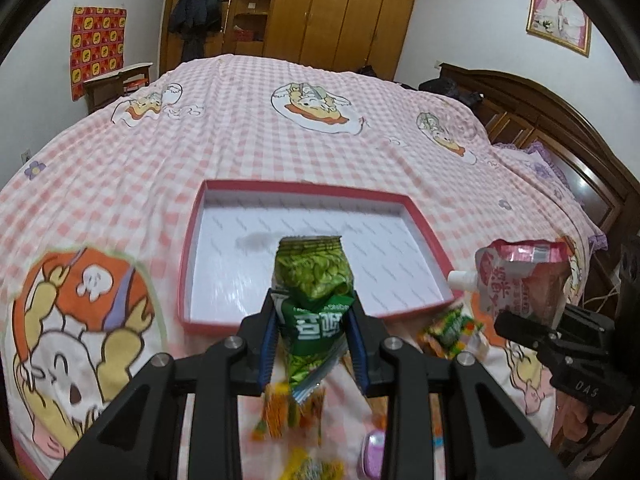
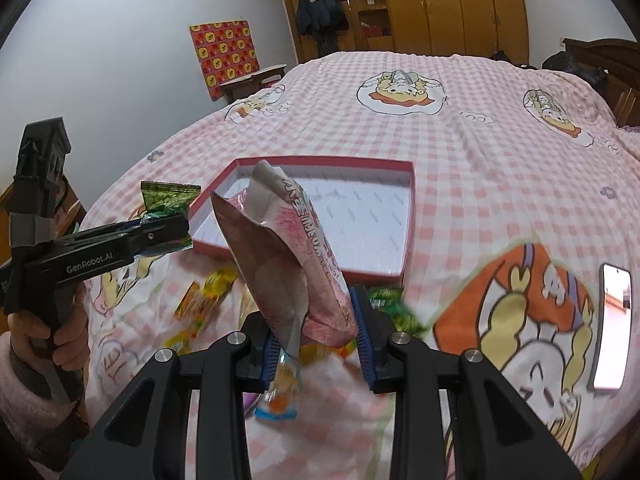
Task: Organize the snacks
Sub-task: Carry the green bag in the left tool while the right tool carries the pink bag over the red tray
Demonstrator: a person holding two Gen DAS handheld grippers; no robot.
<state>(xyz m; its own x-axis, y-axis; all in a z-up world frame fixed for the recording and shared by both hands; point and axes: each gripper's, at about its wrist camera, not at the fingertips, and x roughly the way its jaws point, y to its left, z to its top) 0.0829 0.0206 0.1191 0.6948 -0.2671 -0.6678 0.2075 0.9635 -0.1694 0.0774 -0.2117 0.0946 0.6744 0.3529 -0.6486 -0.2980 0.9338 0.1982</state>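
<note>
Nothing has gone into the box yet, as far as either view shows: the shallow red-rimmed tray (image 1: 192,240), in the middle of the left wrist frame on the pink checked bedspread (image 1: 280,140), shows only its bare white lining. Two snacks are on the way, though. The left gripper (image 1: 314,334) has its blue-padded jaws pinched tight on a green snack packet (image 1: 316,280), which stands up from the jaws just below the tray's near rim in the frame. The right gripper (image 2: 318,344) is clamped narrow on the bottom of a pink spouted pouch (image 2: 288,264), which leans up and to the left across the tray's near corner in the right wrist frame; neither item touches the tray. Several snacks remain loose on the bedspread, in the lower centre of both views: orange-and-green wrappers (image 1: 292,412), a small purple item (image 1: 374,454), and blurred packets (image 2: 204,300) left of the pouch. A phone (image 2: 612,328) lies at the right edge. I judge the task barely begun, with two first drops pending and the scattered pile left.
</note>
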